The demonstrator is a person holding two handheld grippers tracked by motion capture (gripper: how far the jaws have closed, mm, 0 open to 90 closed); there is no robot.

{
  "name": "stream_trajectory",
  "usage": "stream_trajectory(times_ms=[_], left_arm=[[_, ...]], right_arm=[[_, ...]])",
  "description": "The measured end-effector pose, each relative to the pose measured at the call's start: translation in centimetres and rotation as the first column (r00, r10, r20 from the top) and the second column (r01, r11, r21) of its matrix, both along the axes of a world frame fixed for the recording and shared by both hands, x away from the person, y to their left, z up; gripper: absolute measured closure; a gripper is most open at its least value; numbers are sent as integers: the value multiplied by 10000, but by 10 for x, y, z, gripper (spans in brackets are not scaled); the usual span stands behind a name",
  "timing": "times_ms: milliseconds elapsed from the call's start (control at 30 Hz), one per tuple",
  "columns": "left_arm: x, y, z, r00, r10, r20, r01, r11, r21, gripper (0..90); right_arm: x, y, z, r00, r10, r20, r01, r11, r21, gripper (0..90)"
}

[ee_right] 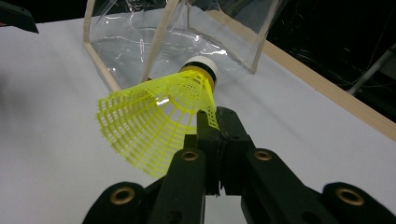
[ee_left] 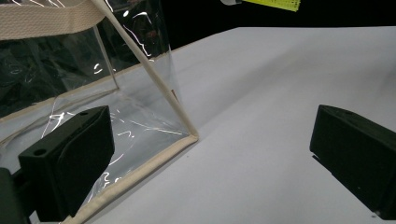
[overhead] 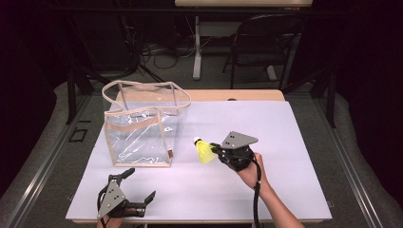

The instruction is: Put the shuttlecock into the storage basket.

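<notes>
A yellow shuttlecock [overhead: 204,151] [ee_right: 159,121] with a white cork tip hangs above the white table, pinched by its mesh skirt in my right gripper [overhead: 217,151] [ee_right: 217,119], which is shut on it. Its cork points toward the clear plastic bag [overhead: 142,126] [ee_right: 187,32] with beige trim, standing upright at the left of the table with its top open. My left gripper [overhead: 141,185] [ee_left: 210,154] rests near the table's front left edge, open and holding nothing, its jaws facing the bag's lower front corner [ee_left: 191,136].
The white table [overhead: 266,123] has bare room to the right and in front of the bag. A wooden strip [overhead: 247,95] runs along its far edge. A dark chair [overhead: 266,38] and a table leg stand beyond on the floor.
</notes>
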State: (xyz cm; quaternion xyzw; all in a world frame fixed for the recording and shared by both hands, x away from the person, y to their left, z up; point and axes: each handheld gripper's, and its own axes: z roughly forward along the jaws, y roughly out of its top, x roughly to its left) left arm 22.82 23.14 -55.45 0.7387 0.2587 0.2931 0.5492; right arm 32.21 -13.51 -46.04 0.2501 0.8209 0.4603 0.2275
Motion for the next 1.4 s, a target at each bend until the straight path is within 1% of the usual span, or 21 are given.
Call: stream_trajectory(times_ms=[267, 767, 1400], left_arm=[[0, 0, 0, 10000, -1, 1, 1, 10000, -3, 0], [0, 0, 0, 10000, -10, 8, 10, 10000, 19, 0], [0, -1, 0, 10000, -16, 1, 16, 10000, 10, 0]], right_arm=[[3, -1, 4, 10000, -79, 33, 79, 10000, 41, 892], [10, -2, 15, 9996, -244, 135, 242, 9995, 212, 892], [21, -1, 26, 9993, -348, 131, 345, 9992, 224, 891]])
